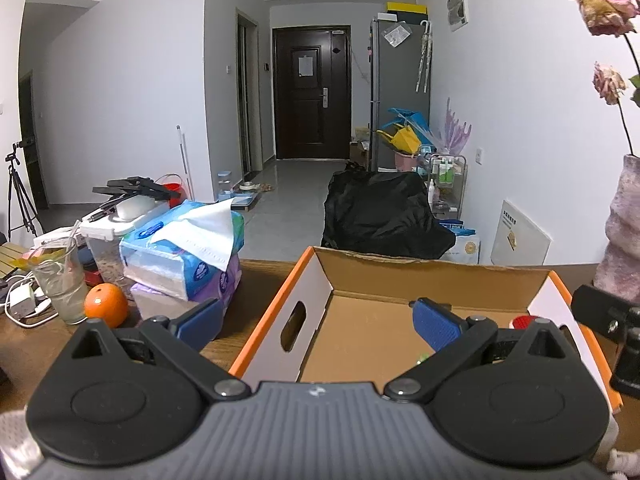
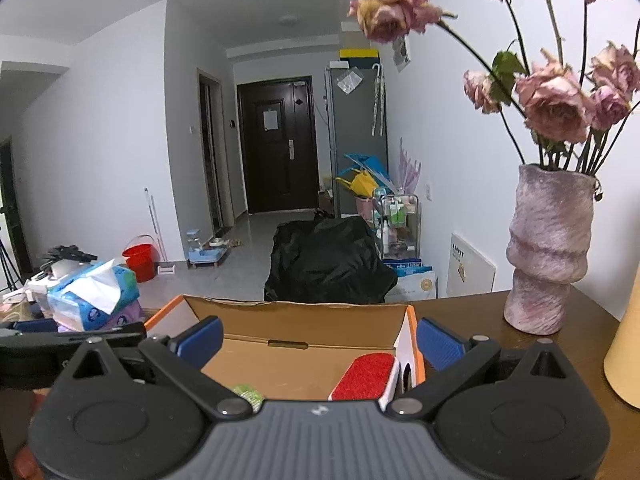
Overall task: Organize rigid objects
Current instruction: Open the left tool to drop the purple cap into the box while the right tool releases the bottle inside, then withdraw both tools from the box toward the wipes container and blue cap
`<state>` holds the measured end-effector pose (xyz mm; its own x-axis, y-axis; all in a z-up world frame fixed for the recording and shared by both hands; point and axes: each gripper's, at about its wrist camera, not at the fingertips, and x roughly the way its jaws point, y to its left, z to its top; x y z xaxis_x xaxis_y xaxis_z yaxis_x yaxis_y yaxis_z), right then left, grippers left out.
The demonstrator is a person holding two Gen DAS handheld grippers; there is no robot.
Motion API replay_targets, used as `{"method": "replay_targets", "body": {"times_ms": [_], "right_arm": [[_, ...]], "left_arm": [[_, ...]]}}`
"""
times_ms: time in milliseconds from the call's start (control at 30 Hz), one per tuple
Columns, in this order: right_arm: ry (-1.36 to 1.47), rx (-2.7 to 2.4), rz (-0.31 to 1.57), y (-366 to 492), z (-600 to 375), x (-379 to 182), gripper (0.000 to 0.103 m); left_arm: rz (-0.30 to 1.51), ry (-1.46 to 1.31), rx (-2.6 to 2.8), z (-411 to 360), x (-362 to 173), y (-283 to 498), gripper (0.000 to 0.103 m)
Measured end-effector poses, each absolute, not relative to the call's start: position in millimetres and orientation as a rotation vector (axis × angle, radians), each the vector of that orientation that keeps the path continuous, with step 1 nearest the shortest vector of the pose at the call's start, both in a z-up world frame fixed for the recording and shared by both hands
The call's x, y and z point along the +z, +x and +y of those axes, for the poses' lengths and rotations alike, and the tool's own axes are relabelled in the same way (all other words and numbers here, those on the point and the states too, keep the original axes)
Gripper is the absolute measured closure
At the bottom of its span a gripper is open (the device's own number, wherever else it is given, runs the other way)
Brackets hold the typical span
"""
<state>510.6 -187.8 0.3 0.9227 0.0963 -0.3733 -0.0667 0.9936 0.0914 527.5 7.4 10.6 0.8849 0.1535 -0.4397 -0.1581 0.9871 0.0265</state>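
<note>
Box (image 1: 400, 280): open on the table, our landmark; we hover both grippers just above its near side.
Brush (image 2: 366, 376): red-topped, lies inside the box against its right wall.
Green thing (image 2: 248, 394): inside the box near its front; too hidden to name.
Left gripper (image 1: 318, 320): fingers spread wide, nothing between them.
Right gripper (image 2: 318, 342): fingers released, fully apart, empty, straddling the box's right wall.
Orange (image 1: 106, 305): left of the box, beside the glass (image 1: 60, 292) and tissues (image 1: 180, 248).
Advice: we judge the orange a likely next pick; we approach low, clear of the glass.

Lived-in home, entry door (image 1: 311, 92) down the hallway, fridge (image 1: 394, 92), wilted roses (image 2: 554, 106) (vase on table)
</note>
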Motion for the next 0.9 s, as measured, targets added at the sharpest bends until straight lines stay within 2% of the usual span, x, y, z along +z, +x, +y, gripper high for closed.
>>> {"method": "replay_targets", "body": {"times_ms": [900], "right_arm": [[0.037, 0.145, 0.396, 413.3, -182.1, -2.8, 0.000]], "left_arm": [[0.510, 0.006, 0.173, 34.7, 7.1, 425.7, 0.000]]}}
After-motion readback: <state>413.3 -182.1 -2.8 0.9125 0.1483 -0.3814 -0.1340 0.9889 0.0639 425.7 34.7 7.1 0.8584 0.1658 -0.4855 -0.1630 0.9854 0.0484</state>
